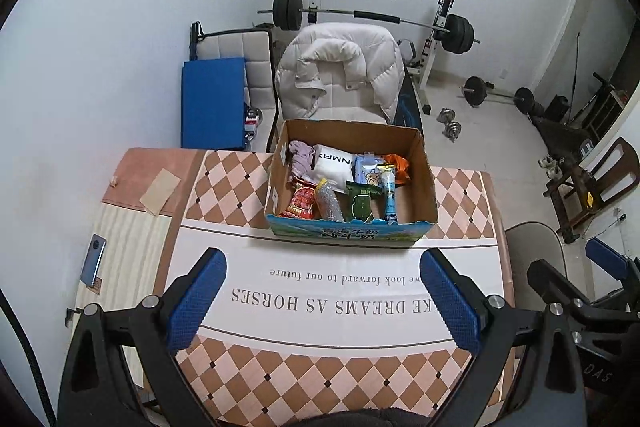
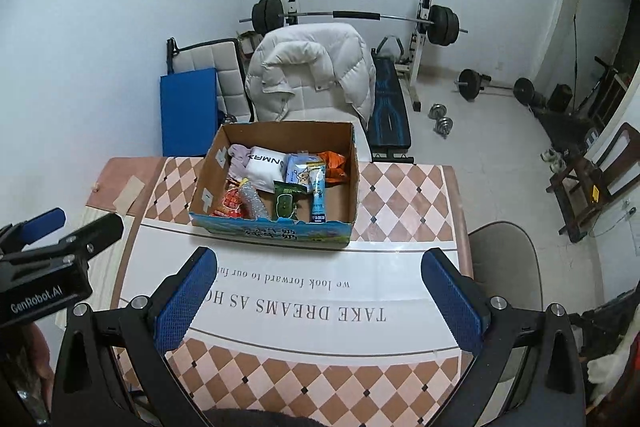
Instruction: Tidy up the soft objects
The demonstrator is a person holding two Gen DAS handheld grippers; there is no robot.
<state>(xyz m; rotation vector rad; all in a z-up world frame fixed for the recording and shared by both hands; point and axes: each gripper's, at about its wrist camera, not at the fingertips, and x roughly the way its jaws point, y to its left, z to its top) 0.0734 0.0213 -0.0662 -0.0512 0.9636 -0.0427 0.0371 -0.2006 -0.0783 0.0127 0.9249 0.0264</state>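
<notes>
Nearest the lens, the left gripper [image 1: 322, 291] and the right gripper [image 2: 320, 289] hang over the near part of the table [image 1: 224, 195], each with its blue-padded fingers [image 1: 198, 291] spread wide and nothing between them. Both appear drawn back from the work, a stance that suits either a start or a finish. Beyond the printed motto on the tablecloth [image 2: 404, 187] sits the cardboard box [image 1: 426, 183], open-topped, at the far middle of the table. It holds the soft objects: a lilac cloth [image 1: 301, 157] at far left, a white pouch [image 1: 334, 163], a red snack bag [image 1: 301, 203], a green packet [image 1: 361, 201], a blue tube [image 1: 389, 193] and an orange item [image 1: 398, 167] (partly hidden). Gathering them in one container plausibly keeps limp goods from sprawling. A phone [image 1: 93, 261] lies at the table's left edge. Behind, a white padded jacket [image 1: 340, 75] drapes a chair, with a barbell rack [image 1: 370, 17] against the far wall.
</notes>
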